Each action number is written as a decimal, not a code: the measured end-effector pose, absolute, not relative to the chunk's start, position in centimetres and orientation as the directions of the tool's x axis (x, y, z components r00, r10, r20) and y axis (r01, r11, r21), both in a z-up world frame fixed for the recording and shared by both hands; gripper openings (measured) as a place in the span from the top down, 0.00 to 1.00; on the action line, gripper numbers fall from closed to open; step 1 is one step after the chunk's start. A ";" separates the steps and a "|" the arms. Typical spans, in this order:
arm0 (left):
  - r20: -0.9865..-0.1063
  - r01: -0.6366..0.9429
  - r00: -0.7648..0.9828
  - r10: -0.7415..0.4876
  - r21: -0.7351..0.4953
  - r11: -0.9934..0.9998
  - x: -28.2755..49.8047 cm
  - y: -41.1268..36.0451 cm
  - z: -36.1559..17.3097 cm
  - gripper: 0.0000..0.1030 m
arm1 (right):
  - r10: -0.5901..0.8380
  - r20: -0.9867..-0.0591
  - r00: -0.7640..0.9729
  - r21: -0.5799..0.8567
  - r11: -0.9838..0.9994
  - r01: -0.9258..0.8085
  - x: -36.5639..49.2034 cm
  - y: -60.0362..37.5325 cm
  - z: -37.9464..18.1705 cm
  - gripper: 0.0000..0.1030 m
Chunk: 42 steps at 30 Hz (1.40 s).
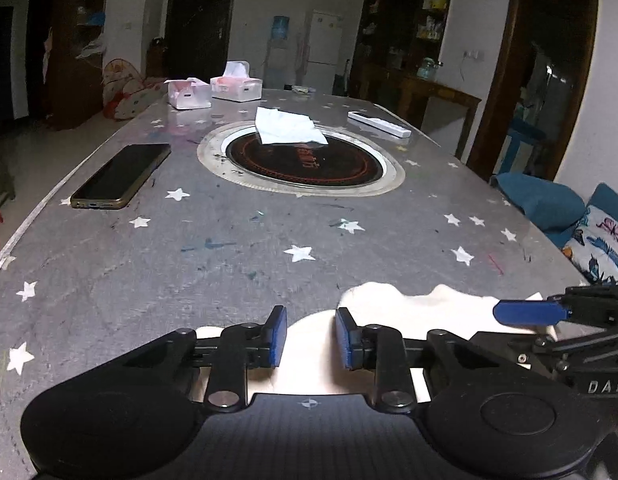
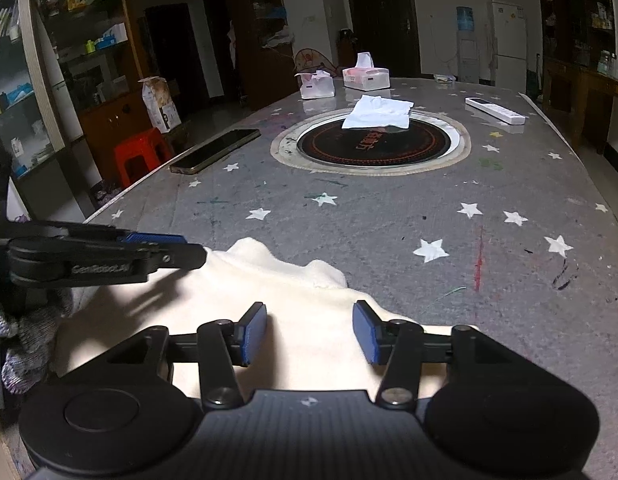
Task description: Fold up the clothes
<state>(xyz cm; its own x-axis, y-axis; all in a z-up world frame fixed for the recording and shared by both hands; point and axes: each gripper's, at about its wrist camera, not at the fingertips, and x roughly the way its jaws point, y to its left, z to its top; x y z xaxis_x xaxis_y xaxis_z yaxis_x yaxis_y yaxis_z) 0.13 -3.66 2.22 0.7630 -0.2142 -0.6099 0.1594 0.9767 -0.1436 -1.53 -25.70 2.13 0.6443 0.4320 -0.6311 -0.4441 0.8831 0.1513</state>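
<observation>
Left gripper (image 1: 311, 338): released, blue pads apart with a clear gap between them, nothing pinched. It sits low over the near edge of the cream garment (image 2: 293, 308), which lies bunched on the grey star-print tabletop (image 1: 229, 240) directly under and just ahead of both grippers.

Ahead-left of the left gripper: dark phone (image 1: 121, 176), flat, near the tabletop's left edge. Straight ahead, well apart: round inset cooktop (image 1: 305, 162) with a crumpled white tissue (image 1: 289, 126) resting on its far rim. Beyond that, two tissue packs (image 1: 213, 90) side by side. Ahead-right: white remote (image 1: 379, 124).

Right gripper (image 2: 309, 334): also released, pads spread wider than the left pair, cloth showing between them; whether the pads touch the fabric cannot be told. The garment's far edge forms two raised humps just ahead of this gripper. In the right wrist view the left gripper enters from the left, its finger lying over the garment's left corner, with a knit-gloved hand (image 2: 25, 332) behind it.
</observation>
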 end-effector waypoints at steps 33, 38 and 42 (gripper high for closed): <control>-0.622 0.029 0.775 -0.113 -0.143 0.989 -8.1 -1.4 1.3 0.19 | 0.412 -0.620 0.667 0.008 0.854 -0.521 -7.9 -21.7 1.2 0.00; -0.620 0.032 0.777 -0.109 -0.134 0.990 -8.5 -1.5 1.1 0.13 | 0.413 -0.613 0.673 0.003 0.854 -0.520 -8.0 -21.8 1.1 0.00; -0.620 0.031 0.776 -0.113 -0.141 0.990 -8.5 -1.5 1.1 0.06 | 0.415 -0.612 0.673 0.005 0.853 -0.521 -7.9 -21.9 1.0 0.00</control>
<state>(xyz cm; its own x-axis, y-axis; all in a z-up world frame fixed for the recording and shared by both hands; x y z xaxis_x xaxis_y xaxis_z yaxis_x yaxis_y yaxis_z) -8.52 -1.49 1.06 0.7761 -0.1125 -0.6205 0.0306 0.9895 -0.1411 -7.94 -21.91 0.99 0.6729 0.4148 -0.6125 -0.5212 0.8534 0.0054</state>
